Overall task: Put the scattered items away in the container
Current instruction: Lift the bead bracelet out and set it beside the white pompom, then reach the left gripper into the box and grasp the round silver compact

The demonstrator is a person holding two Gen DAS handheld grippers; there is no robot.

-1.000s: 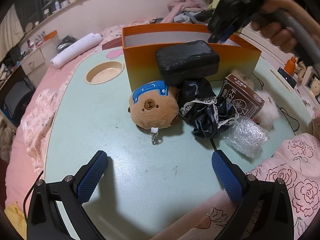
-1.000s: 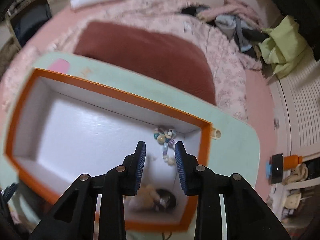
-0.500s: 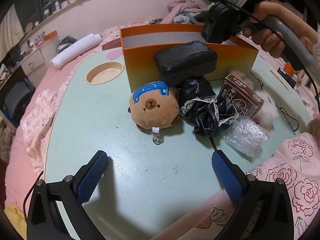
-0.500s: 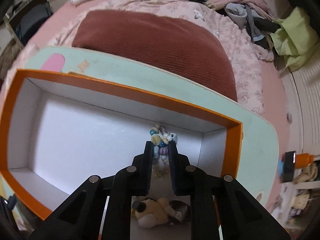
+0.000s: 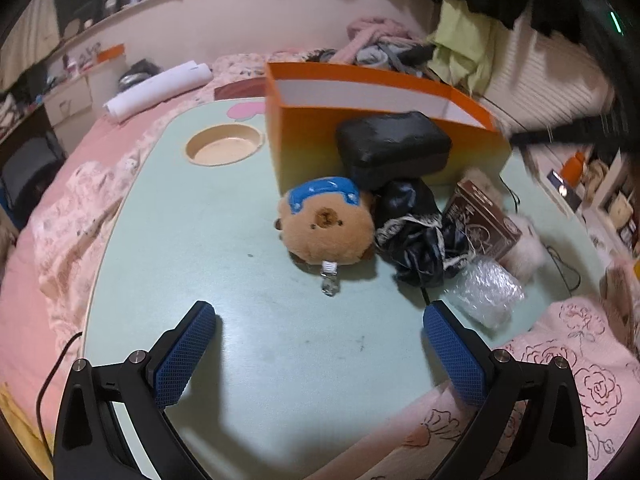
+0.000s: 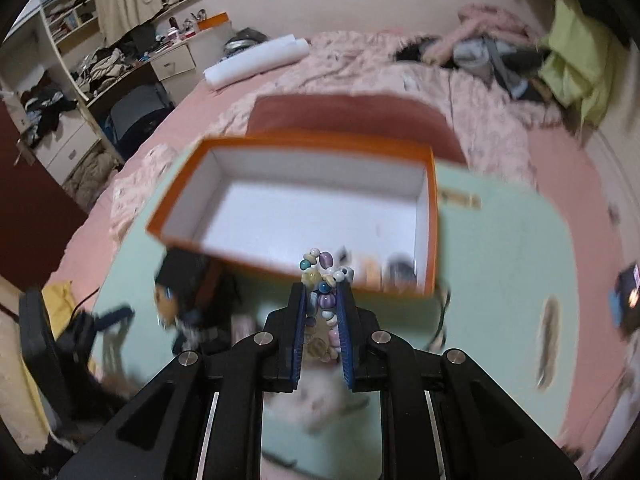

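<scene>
An orange box [image 5: 384,120] with a white inside stands on the mint table [image 5: 224,240]; it also shows in the right wrist view [image 6: 304,208]. In front of it lie a black case [image 5: 394,146], a bear plush [image 5: 326,224], a black lace cloth [image 5: 420,236], a brown carton [image 5: 482,222], a bubble-wrap piece [image 5: 486,292] and a white fluffy item [image 5: 526,248]. My left gripper [image 5: 318,354] is open and empty, low over the near table. My right gripper [image 6: 323,312] is shut on a bead bracelet [image 6: 325,280], held above the table near the box's front right corner.
A round cup recess [image 5: 224,146] is sunk in the table left of the box. Pink bedding [image 5: 60,208] surrounds the table, with a white paper roll [image 5: 158,88] and a clothes pile [image 5: 384,44] behind. A black cable [image 5: 560,256] runs at the right.
My right gripper closed on the bead bracelet inside the box and has lifted it up and back out of the box. The left gripper has shifted slightly nearer the items.
</scene>
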